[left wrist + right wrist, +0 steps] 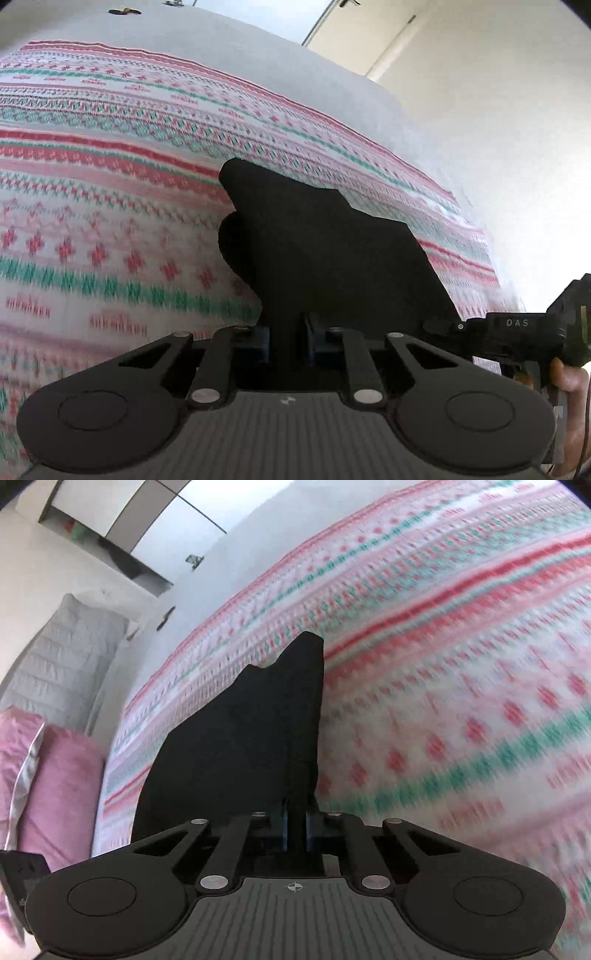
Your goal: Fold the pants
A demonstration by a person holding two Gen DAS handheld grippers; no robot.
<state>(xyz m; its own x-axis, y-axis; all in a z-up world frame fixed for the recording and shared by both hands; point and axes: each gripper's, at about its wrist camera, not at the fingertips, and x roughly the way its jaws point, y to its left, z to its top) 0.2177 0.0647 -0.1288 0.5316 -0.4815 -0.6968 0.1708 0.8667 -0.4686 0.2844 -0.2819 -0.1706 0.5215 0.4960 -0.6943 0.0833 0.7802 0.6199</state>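
The black pants (325,251) hang in the air over a bed, held up by both grippers. My left gripper (288,332) is shut on one edge of the black cloth, which stretches away to the right toward the other gripper. My right gripper (295,823) is shut on the pants (243,738), whose cloth spreads up and to the left. The right gripper's body also shows at the right edge of the left wrist view (532,328). Most of the pants are hidden below the grippers.
A blanket with red, green and white knit pattern (110,166) covers the bed; it also shows in the right wrist view (443,664). A pink blanket (48,786) and a grey quilt (62,653) lie at the left. A white wall (498,129) stands behind.
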